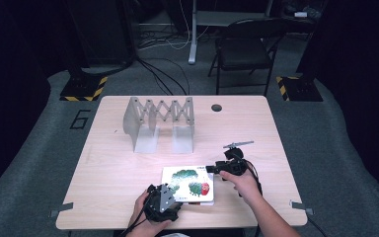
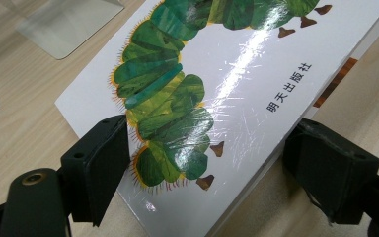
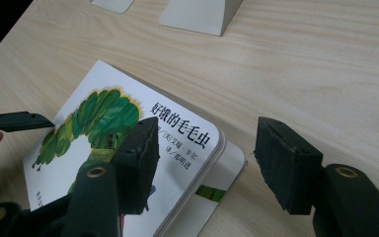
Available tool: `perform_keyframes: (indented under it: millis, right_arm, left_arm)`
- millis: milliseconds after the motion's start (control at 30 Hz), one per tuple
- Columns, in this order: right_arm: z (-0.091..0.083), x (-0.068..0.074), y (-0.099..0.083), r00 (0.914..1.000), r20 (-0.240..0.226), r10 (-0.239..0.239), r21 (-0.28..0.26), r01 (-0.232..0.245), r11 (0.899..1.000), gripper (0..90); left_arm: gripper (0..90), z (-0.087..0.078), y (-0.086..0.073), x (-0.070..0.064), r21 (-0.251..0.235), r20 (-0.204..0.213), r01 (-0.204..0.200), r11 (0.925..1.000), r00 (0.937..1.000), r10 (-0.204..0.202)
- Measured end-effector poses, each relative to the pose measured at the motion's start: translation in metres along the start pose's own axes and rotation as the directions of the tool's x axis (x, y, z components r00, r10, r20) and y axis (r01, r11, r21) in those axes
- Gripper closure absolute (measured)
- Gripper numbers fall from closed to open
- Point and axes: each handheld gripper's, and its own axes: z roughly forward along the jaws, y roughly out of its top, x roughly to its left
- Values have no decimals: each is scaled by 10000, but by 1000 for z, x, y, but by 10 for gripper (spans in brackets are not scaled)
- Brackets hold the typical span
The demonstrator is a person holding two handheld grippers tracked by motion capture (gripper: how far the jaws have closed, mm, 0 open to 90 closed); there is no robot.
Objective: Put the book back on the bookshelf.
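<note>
The caterpillar picture book (image 1: 188, 184) lay flat at the near edge of the tabletop (image 1: 113, 163), on top of a second thin book (image 3: 217, 190) whose corner stuck out beneath it. You had your left tongs (image 2: 205, 163) spread wide, one jaw over the near left part of the cover and the other off its right edge, grasping nothing. Your right tongs (image 3: 205, 160) were likewise released, with one jaw above the cover near the printed title and the other over bare wood.

The book looked like a thick-paged board book: stiff, fairly light, not fragile. Its glossy cover shone under the lamp, so it would likely have slipped under a flat pinch. Your best hold was probably across an edge or corner, biting the full thickness. The grey folding rack (image 1: 160, 121) stood well apart on the far side.
</note>
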Motion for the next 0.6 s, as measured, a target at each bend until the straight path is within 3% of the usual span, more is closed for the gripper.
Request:
perform_keyframes:
  millis: [233, 433, 600]
  right_arm:
    - [3, -1, 20, 9994, 277, -198, 717, 177, 9973, 404]
    - [18, -2, 27, 9999, 92, -110, 1257, 98, 9920, 402]
    - [26, -4, 25, 9998, -191, -31, 1498, 59, 9887, 388]
  left_arm:
    - [184, 1, 1, -1, 26, -105, 115, 9999, 9999, -114]
    - [184, 3, 1, -1, -153, -302, 170, 9997, 9994, -174]
    - [183, 3, 1, -1, -154, -205, 176, 9997, 9996, -180]
